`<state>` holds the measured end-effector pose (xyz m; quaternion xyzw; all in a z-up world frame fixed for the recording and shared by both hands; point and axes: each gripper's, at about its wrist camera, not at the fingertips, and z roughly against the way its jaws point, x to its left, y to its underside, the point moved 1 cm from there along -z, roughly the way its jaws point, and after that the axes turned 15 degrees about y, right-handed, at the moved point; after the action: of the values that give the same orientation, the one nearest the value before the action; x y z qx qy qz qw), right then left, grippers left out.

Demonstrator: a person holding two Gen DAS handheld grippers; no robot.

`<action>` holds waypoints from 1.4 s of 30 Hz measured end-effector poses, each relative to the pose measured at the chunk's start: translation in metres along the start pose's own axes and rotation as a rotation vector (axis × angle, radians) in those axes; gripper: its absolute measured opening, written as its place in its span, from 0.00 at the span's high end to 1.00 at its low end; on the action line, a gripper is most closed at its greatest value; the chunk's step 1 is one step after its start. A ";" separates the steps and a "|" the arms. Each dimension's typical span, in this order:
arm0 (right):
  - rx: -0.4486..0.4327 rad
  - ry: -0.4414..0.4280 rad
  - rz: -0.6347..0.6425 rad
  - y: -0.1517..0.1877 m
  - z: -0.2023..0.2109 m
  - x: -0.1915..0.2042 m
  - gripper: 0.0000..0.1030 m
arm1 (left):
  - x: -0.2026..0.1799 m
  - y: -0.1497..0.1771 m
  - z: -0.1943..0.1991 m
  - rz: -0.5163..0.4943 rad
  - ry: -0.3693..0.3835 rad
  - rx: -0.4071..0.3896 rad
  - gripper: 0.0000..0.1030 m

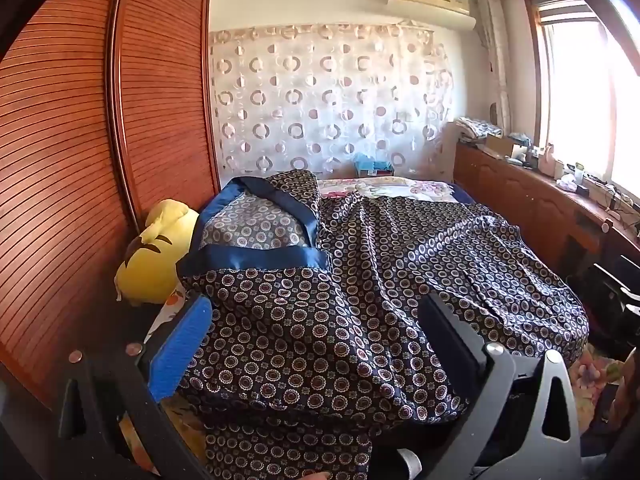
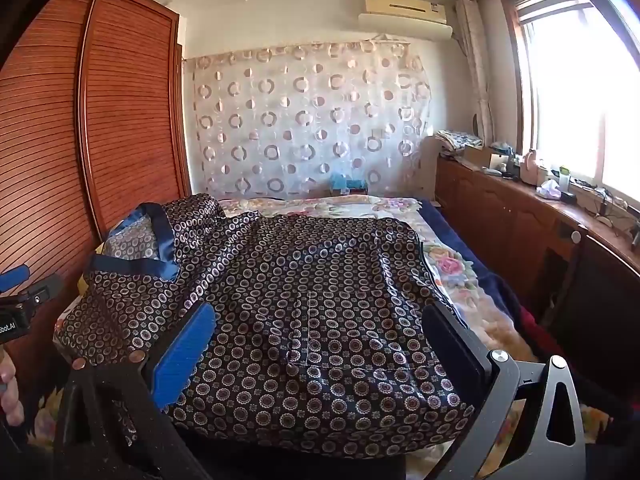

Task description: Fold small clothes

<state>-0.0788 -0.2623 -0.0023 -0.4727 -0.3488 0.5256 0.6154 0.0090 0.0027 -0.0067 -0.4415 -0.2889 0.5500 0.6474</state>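
Note:
A dark navy garment (image 1: 360,280) with a small circle print and blue satin trim (image 1: 256,258) lies spread on the bed; it also fills the right wrist view (image 2: 320,320). Its collar end is turned back at the far left, showing the paler inside. My left gripper (image 1: 316,332) is open, its jaws wide apart just over the garment's near left part. My right gripper (image 2: 320,344) is open too, its jaws wide apart over the garment's near middle. Neither holds cloth. The left gripper's blue finger (image 2: 14,276) shows at the left edge of the right wrist view.
A yellow plush toy (image 1: 156,256) lies by the slatted wooden wardrobe (image 1: 80,160) on the left. A floral bedspread (image 2: 448,264) lies under the garment. A low wooden cabinet (image 2: 520,216) with clutter runs under the window on the right. A patterned curtain (image 2: 312,120) hangs behind.

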 end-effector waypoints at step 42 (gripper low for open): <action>-0.011 0.001 -0.008 0.000 -0.001 0.000 0.00 | 0.003 0.003 -0.003 0.002 -0.005 -0.003 0.00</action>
<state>-0.0776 -0.2625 -0.0026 -0.4748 -0.3532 0.5209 0.6152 0.0106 0.0047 -0.0108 -0.4416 -0.2909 0.5513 0.6453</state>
